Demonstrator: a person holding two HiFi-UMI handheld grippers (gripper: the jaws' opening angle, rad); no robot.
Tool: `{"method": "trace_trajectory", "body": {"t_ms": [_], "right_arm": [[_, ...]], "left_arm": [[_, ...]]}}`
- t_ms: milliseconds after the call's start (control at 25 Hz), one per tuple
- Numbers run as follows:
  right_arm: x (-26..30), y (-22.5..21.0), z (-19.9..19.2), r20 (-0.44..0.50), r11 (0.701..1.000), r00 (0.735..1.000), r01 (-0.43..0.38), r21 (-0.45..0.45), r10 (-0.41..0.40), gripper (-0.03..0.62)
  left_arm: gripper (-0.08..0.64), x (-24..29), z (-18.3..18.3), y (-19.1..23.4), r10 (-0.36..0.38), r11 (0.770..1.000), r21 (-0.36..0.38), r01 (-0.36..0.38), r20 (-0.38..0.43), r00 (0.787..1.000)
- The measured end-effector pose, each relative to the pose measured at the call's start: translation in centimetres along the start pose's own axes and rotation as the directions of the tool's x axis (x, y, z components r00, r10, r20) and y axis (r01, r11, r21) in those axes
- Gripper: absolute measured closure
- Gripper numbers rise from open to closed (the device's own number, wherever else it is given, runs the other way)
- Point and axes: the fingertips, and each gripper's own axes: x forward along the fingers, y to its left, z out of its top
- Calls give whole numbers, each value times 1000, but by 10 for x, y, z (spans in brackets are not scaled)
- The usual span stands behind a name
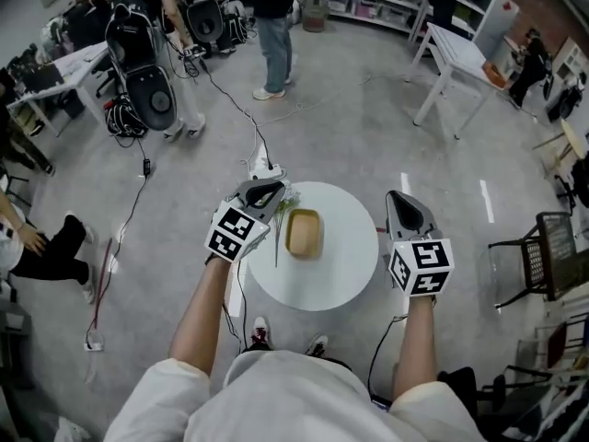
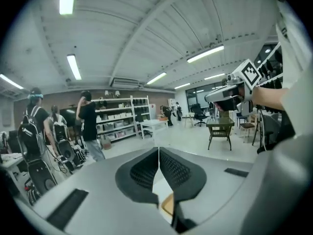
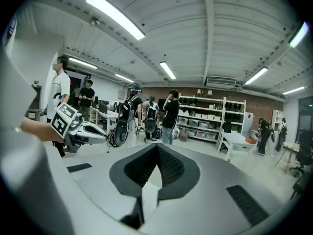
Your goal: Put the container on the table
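A tan rectangular container rests open side up on the round white table, left of its middle. A thin green sprig lies along the container's left side. My left gripper hovers over the table's left edge, shut and empty, above and to the left of the container. From the left gripper view the closed jaws point out into the room, with a sliver of the container below them. My right gripper is lifted beside the table's right edge; its jaws meet with nothing between them.
A person in jeans stands beyond the table. Black backpack rigs and floor cables lie at the back left. A seated person's legs are at the left. A white table stands back right, a dark chair at the right.
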Motion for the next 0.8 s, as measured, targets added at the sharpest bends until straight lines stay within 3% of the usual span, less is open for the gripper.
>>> {"method": "trace_trajectory", "body": {"t_ms": [400,600,800], "right_arm": [[-21,31,106,145,987,987,-40,-155,63,580],[-26,40,127,174,978,982,-34,-207,71,580],[-24,42,129,173,976,982,-40,-215,79,580]], "left_arm": [[537,-89,112,33,173,982,42,-185,200,964],[537,-112,139,38,210,972,56,-229,241,948],[537,-114,143,38,230,958,114,-261,233,945]]}}
